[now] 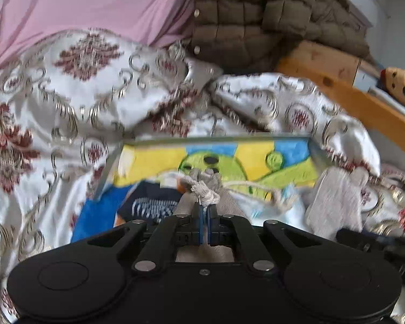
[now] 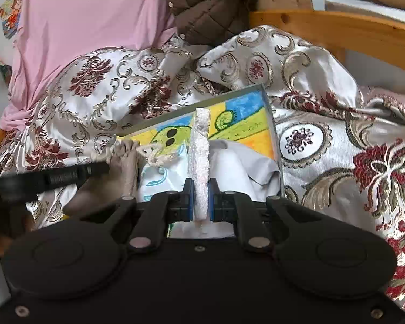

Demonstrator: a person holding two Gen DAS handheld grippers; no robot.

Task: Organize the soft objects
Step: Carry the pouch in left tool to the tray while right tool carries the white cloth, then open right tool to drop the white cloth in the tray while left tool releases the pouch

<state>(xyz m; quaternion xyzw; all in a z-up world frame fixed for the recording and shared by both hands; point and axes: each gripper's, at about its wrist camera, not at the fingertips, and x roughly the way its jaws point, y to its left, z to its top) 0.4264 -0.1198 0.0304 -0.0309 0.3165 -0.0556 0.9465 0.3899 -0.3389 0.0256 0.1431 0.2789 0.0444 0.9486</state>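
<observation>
My left gripper (image 1: 204,210) is closed on a grey drawstring pouch (image 1: 205,189), above the painted box (image 1: 216,159) that lies on the patterned bedspread (image 1: 94,86).

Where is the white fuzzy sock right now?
The white fuzzy sock is clamped in the right tool, centre of the right wrist view, over the colourful box.
</observation>
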